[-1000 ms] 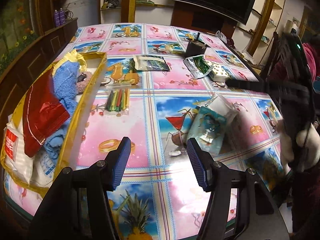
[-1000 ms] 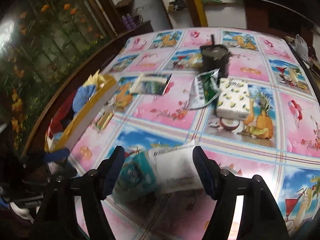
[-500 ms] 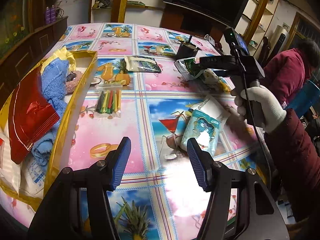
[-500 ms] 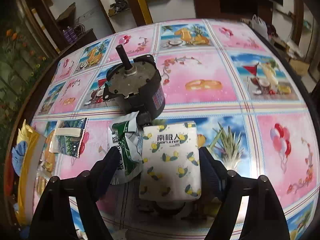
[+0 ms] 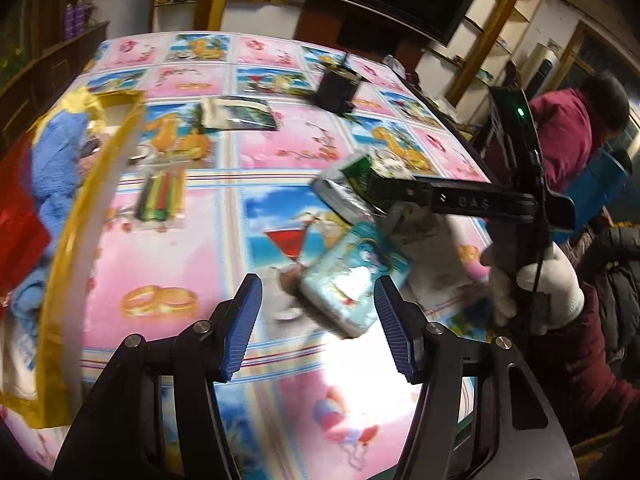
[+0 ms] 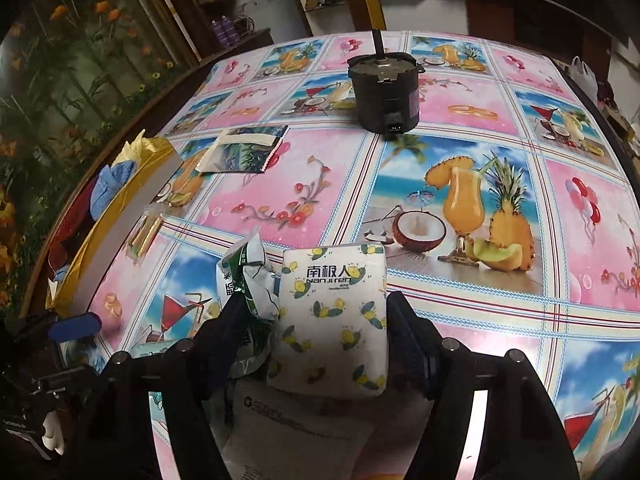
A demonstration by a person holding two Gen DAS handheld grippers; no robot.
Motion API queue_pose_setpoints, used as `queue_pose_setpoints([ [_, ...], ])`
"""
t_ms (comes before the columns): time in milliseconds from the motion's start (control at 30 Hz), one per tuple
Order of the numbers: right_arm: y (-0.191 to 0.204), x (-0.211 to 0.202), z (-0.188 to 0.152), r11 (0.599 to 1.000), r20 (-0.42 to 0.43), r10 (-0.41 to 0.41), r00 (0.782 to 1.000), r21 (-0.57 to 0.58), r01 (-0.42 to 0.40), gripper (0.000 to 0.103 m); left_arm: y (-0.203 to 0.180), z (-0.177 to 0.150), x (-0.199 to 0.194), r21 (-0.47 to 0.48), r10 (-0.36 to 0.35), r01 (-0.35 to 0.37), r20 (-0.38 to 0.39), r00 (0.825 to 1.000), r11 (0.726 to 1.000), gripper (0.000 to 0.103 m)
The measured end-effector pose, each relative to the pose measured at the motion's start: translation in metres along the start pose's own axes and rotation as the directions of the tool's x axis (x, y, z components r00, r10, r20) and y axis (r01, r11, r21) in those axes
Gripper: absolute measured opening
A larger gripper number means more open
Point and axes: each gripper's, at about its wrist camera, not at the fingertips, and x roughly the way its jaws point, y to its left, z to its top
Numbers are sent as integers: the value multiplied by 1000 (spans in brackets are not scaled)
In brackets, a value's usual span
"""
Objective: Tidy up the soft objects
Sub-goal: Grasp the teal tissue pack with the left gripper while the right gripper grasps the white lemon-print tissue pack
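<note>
Straddling a white tissue pack with lemon print (image 6: pixel 334 320), the right hand-held gripper (image 6: pixel 320 340) has 1 finger on each side of it; the pack looks lifted off the desk (image 6: pixel 460 148). Its jaws have just been closing, then eased slightly wider, and the right pad sits against the pack's edge while the left pad also catches a crumpled green-and-white packet (image 6: pixel 248 276), so I cannot tell how firm the pinch is. Under them lies a flat white bag with print (image 6: pixel 288 432). A white-gloved hand (image 5: pixel 536 288) carries that gripper in the left view.

The left hand-held gripper (image 5: pixel 318 316) hangs spread and empty above a teal tissue pack (image 5: pixel 352 276) lying on the desk.

At the desk's left edge stands a gold-rimmed box (image 5: pixel 86 208) holding a blue towel (image 5: pixel 56 152) and a red bag (image 5: pixel 18 236). Beside it lie a packet of coloured sticks (image 5: pixel 160 196) and a flat sachet (image 6: pixel 244 150). Farther back stands a black motor (image 6: pixel 384 92).
</note>
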Motion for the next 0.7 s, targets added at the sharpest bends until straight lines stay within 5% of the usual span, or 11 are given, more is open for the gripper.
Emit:
queue_pose_setpoints([
  [233,-19,-9,0,988,44,97,994,113,-102,74,-36,4,18,265,42,-36,-16,999,964,58],
  [433,-41,-30,2,971,151,80,985,213,-112,74,-41,13,59,334,72,-39,-87,994,942,65],
  [633,-49,-24,0,964,118,73,990,247,-100,74,-57,14,76,347,127,-98,-63,990,933,79],
  [667,-46,-21,0,968,103,68,992,235,-91,74,-54,16,77,317,121,-92,-74,990,944,76],
  [700,-43,-18,-1,972,89,58,994,220,-76,74,-50,18,74,289,127,-104,-62,990,952,55],
])
